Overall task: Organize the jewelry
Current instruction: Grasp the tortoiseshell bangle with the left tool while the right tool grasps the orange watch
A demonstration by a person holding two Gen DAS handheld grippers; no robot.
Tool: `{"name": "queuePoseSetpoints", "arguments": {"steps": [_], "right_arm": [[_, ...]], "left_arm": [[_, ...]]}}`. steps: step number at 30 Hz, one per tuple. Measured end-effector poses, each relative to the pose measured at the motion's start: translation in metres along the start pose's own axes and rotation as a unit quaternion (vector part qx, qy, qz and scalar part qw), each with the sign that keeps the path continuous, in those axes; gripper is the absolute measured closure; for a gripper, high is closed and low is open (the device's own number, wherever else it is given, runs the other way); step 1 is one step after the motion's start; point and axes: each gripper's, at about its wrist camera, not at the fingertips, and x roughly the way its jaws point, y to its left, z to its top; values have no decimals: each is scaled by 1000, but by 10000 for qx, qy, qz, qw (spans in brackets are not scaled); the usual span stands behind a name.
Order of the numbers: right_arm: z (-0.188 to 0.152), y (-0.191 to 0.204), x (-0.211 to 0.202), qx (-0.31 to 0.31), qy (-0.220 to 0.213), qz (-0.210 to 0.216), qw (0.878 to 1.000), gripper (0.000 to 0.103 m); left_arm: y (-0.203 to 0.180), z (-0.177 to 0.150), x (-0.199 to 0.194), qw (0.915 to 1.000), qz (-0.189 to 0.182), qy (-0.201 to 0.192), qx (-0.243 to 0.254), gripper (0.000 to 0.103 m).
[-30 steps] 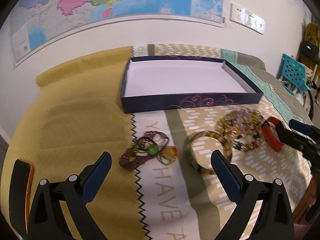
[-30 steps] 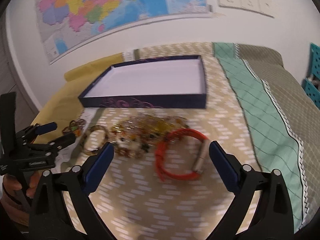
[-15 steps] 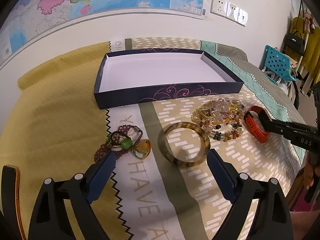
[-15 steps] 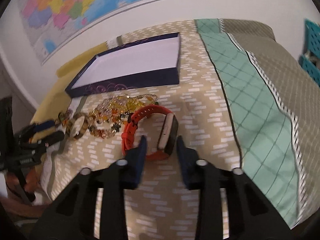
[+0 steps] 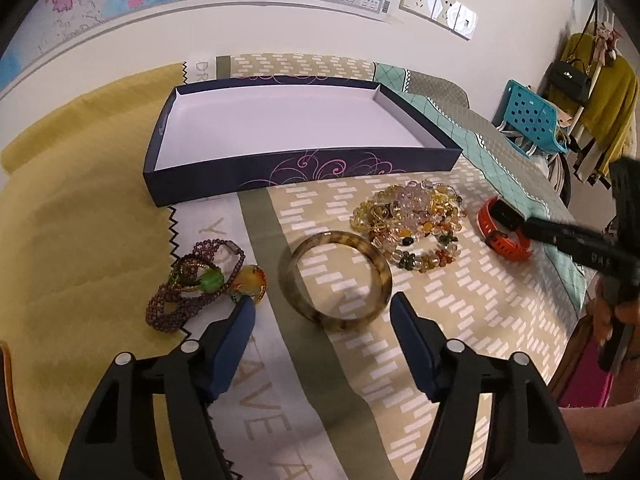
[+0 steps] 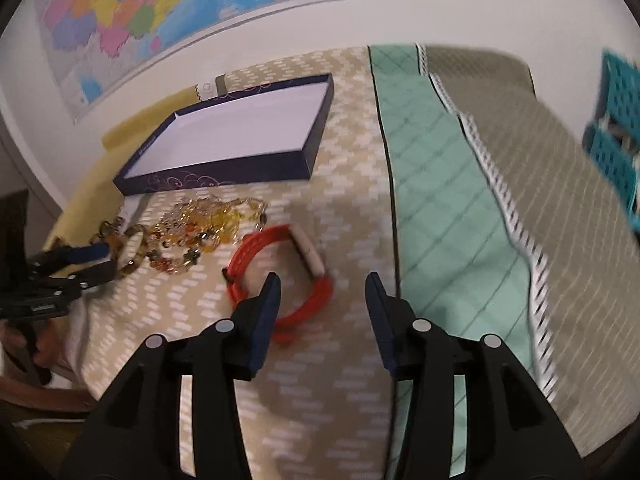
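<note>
Behind navy box (image 5: pixel 304 168) on patchwork-clothed worktop (image 5: pixel 460 320): wall map (image 6: pixel 160 12), sockets (image 5: pixel 440 10). Left gripper (image 5: pixel 320 312) closing, empty; right gripper (image 6: pixel 322 286) reopening, empty.

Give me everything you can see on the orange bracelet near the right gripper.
The orange bracelet is a loop of several thin orange cords joined by a pale cylindrical piece, with a dark fitting on its left side. It lies flat on the patterned tan cloth, right of the mixed bead bracelets, apart from them. The right gripper hovers at it, its jaws having just been opening; its left finger overlaps the loop, but nothing is pinched.
</note>
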Motion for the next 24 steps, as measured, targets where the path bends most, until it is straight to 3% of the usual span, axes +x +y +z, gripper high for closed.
{"name": "queuePoseSetpoints", "arguments": {"steps": [4, 7, 10, 21, 24], "right_arm": [[-2, 0, 1, 114, 36, 135, 9998, 61], [1, 6, 4, -109, 87, 89, 9999, 77], [6, 10, 7, -365, 45, -86, 9993, 83], [4, 1, 5, -12, 112, -64, 9999, 75], [3, 5, 8, -76, 107, -127, 9998, 76]], "left_arm": [[3, 7, 3, 10000, -68, 58, -20, 52], [3, 11, 7, 9999, 28, 116, 28, 65], [4, 15, 9, 9997, 147, 162, 78, 77], [-4, 20, 16, 9980, 339, 181, 503, 76], [-7, 20, 18, 9967, 526, 151, 604, 83]]}}
